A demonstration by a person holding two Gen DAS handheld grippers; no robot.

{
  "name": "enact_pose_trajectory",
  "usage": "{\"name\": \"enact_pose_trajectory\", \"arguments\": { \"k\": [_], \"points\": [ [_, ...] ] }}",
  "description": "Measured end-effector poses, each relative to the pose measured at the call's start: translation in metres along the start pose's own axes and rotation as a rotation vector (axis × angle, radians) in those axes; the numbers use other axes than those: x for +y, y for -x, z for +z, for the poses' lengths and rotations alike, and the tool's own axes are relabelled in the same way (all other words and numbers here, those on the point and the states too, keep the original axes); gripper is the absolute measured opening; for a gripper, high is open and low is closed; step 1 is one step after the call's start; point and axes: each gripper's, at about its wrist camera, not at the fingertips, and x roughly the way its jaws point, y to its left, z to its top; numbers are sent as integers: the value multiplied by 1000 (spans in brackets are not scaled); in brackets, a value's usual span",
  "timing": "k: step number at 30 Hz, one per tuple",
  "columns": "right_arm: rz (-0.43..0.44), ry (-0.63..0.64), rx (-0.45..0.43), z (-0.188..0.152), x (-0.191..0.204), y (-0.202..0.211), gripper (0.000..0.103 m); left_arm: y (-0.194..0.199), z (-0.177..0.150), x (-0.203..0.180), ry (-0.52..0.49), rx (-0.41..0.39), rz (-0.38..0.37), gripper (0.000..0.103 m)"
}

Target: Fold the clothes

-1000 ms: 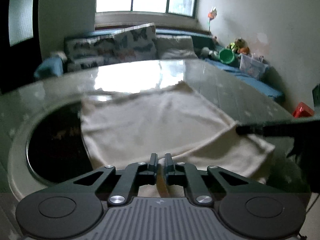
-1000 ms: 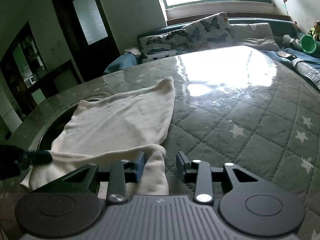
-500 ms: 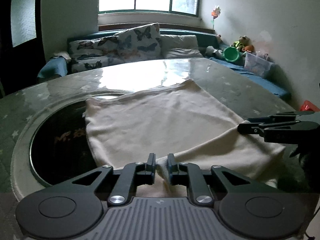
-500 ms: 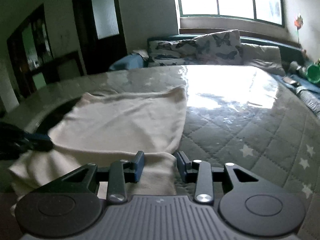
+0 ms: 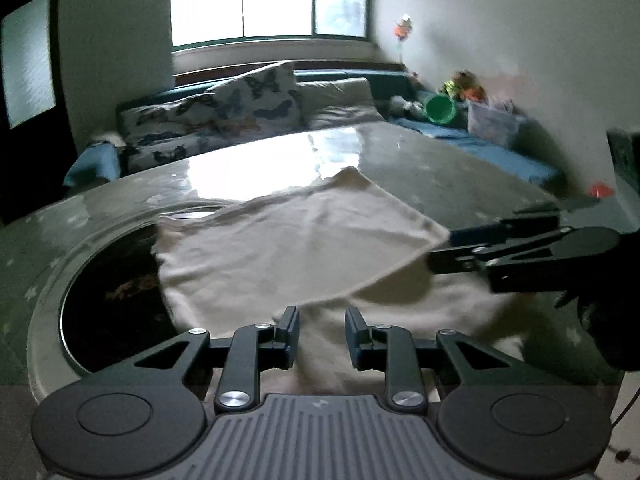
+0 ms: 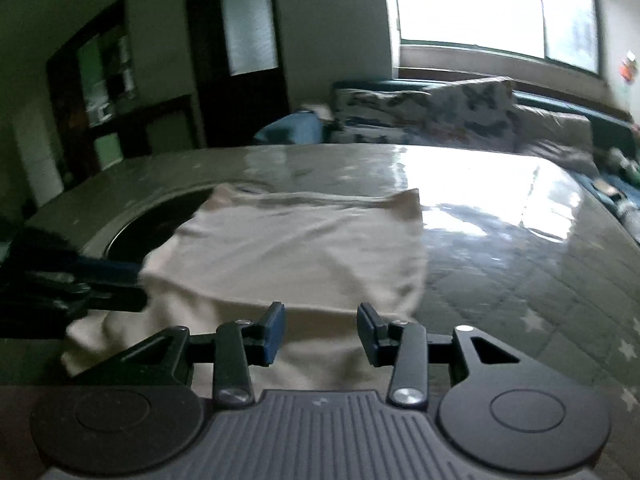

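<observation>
A cream garment (image 5: pixel 288 248) lies folded across the middle of the quilted tabletop (image 5: pixel 460 168). Low in frame, the left tool (image 5: pixel 322 332) is spreading, pinching nothing. The right tool (image 6: pixel 320 332) is spreading too, cloth beneath its parted jaws.

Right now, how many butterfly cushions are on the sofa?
2: an upright butterfly cushion near the sofa's middle, and a longer butterfly cushion left of it. Others may be hidden.

No text, label, brand or number can be read in either view (the pictures are dim and partly blurred).
</observation>
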Motion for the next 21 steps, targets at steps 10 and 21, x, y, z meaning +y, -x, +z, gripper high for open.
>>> {"name": "enact_pose_trajectory", "arguments": {
  "k": [10,21],
  "points": [
    [23,194,20,-17,44,2,51,-4,-16,1,-11,57,19,29],
    [72,152,40,-33,46,25,51,-7,1,-16,1,4,-31,30]
  ]
}}
